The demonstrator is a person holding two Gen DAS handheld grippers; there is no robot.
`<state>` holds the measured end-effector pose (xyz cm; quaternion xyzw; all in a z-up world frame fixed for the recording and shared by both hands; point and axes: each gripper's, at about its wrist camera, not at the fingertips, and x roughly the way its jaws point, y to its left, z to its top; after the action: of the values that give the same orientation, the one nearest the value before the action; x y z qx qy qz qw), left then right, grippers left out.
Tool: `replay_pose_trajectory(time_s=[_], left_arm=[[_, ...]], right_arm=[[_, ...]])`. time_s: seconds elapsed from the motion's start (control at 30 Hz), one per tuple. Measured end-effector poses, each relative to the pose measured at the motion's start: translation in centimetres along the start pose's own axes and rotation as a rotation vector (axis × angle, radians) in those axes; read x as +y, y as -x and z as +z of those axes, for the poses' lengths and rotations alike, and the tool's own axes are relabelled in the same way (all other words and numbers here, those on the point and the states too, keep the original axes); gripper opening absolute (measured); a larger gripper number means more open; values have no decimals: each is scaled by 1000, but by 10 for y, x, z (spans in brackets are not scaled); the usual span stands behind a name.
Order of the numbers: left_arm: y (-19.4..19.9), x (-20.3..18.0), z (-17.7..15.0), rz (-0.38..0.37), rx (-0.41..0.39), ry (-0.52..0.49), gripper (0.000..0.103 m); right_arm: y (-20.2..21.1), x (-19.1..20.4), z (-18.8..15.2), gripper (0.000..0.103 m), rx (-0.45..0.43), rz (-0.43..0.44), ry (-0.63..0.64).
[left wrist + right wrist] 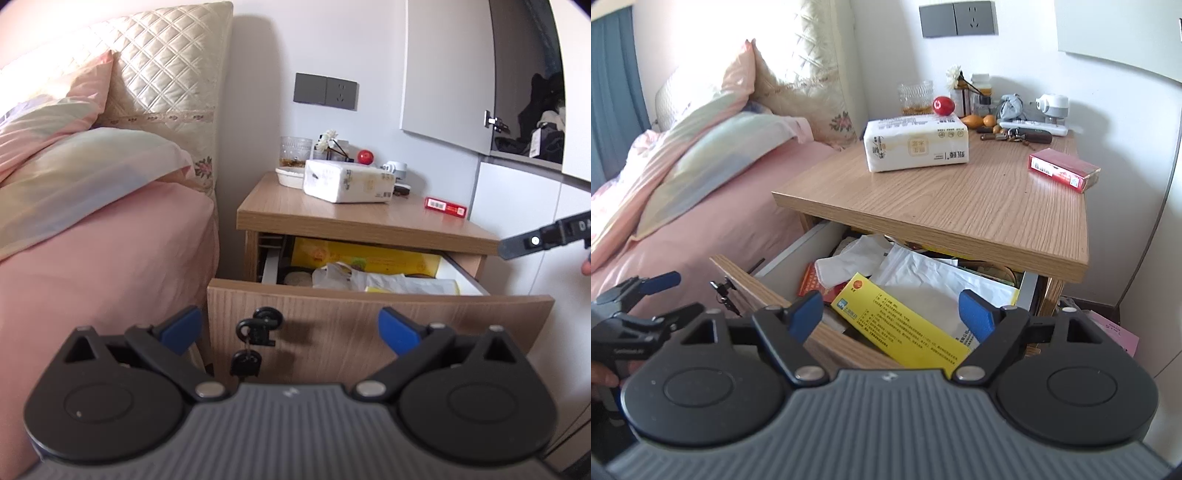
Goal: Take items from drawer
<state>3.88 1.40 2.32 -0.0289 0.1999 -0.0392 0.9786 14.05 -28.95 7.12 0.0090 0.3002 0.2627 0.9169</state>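
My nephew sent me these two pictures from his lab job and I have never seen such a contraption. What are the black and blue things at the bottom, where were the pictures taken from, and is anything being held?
Those are hand-held grippers, one in each of a person's hands, each with a camera looking out along its two blue-tipped fingers. One picture is from the left gripper, facing the front of the open drawer, where keys hang in the lock. The other is from the right gripper, hovering over the drawer, right above a yellow box among papers and bags. On the nightstand lie a tissue pack, a red box, a glass and small clutter. Both grippers are open and hold nothing.
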Motion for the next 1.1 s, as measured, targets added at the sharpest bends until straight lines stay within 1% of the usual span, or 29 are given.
replay_pose_trajectory(time_s=[0.03,0.07,0.13,0.3,0.37,0.43,0.57,0.6,0.7,0.8,0.9,1.1], left_arm=[[-1,1,1,-3,0,-1,103],[-1,1,1,-6,0,-1,103],[-3,3,3,-8,7,-2,103],[-11,9,7,1,31,-1,103],[-15,11,10,8,36,-7,103],[-22,15,12,8,50,2,103],[-39,25,17,-33,91,34,103],[-42,27,18,-37,95,35,103],[-48,29,17,-64,92,10,103],[-52,29,15,-81,88,-14,103],[-56,34,15,-84,79,-16,103],[-64,48,13,-108,94,-15,103]], right_arm=[[3,0,-5,93,-16,4,0],[6,1,-10,94,-31,10,-3],[12,1,-19,94,-63,20,-8],[33,0,-40,94,-208,-2,20],[37,-5,-48,94,-236,-18,19],[37,-13,-55,94,-236,-21,2],[37,-31,-70,94,-259,-74,-21],[37,-35,-74,94,-270,-89,-16],[34,-52,-87,94,-257,-96,-39],[27,-62,-94,94,-250,-90,-57],[21,-65,-100,94,-263,-73,-56],[8,-61,-104,94,-256,-39,-1]])
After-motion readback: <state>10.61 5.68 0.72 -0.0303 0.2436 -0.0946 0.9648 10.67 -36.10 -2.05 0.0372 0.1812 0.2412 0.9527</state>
